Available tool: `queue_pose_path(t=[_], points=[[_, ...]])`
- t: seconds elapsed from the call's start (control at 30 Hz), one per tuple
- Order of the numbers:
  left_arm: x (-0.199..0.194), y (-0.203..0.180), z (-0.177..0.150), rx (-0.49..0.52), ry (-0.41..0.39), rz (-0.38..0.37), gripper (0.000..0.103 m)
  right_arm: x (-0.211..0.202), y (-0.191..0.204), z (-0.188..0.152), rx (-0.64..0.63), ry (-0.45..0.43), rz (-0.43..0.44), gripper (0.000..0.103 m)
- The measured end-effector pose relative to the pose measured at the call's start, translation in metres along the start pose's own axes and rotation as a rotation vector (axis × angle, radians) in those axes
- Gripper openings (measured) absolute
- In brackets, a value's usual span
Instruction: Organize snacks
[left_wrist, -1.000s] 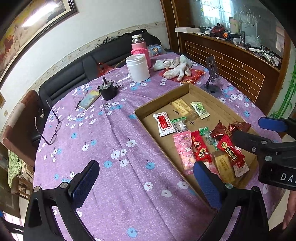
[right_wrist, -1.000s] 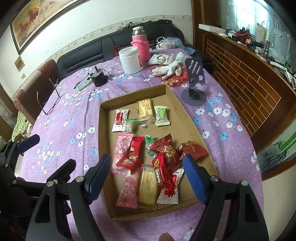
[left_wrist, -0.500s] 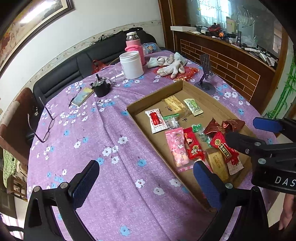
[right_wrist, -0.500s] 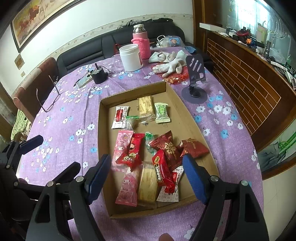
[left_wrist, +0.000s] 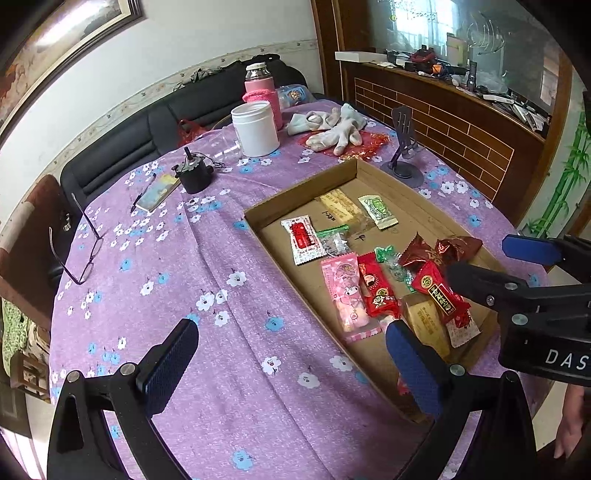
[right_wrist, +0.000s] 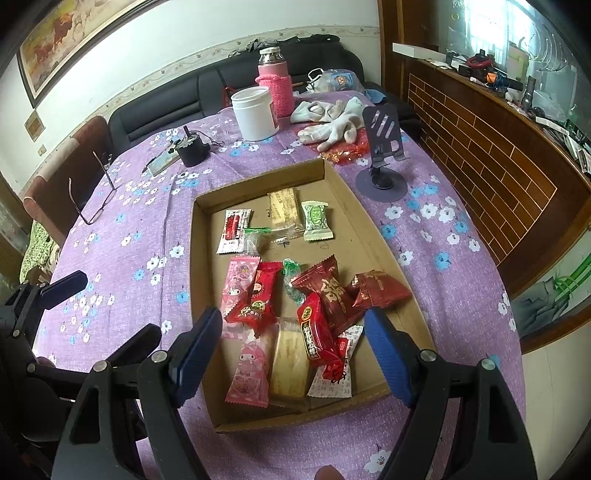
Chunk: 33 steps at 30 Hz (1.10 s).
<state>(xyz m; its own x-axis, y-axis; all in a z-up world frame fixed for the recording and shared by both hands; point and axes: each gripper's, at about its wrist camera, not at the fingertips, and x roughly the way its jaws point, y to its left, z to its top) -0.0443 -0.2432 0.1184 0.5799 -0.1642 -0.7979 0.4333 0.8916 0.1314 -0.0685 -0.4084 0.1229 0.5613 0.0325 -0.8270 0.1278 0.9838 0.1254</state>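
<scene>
A shallow cardboard tray (right_wrist: 199, 258) lies on the purple flowered tablecloth and holds several wrapped snacks. At its near end are pink packets (right_wrist: 249, 369), a yellow bar (right_wrist: 290, 358), red packets (right_wrist: 258, 299) and dark red pouches (right_wrist: 325, 291). A green-white packet (right_wrist: 316, 219), a tan bar (right_wrist: 284, 206) and a white-red sachet (right_wrist: 233, 229) lie farther back. My right gripper (right_wrist: 293, 350) hangs open above the near snacks, holding nothing. My left gripper (left_wrist: 291, 365) is open over the cloth at the tray's left wall (left_wrist: 295, 280), also with nothing in it.
Behind the tray stand a white jar (right_wrist: 255, 114), a pink-sleeved bottle (right_wrist: 275, 85), white gloves (right_wrist: 332, 122) and a grey phone stand (right_wrist: 384, 158). Glasses (right_wrist: 92, 188), a notebook with pen (left_wrist: 157, 192) and a small black device (right_wrist: 190, 151) lie at the left. A brick-fronted counter (right_wrist: 498, 155) runs along the right.
</scene>
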Motion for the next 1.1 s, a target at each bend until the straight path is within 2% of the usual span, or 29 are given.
queue_pose_path(t=[1.1], points=[[-0.0025, -0.0052, -0.0031, 0.006, 0.006, -0.014, 0.102, -0.0004, -0.0018, -0.0005, 0.003, 0.0, 0.002, 0.079]])
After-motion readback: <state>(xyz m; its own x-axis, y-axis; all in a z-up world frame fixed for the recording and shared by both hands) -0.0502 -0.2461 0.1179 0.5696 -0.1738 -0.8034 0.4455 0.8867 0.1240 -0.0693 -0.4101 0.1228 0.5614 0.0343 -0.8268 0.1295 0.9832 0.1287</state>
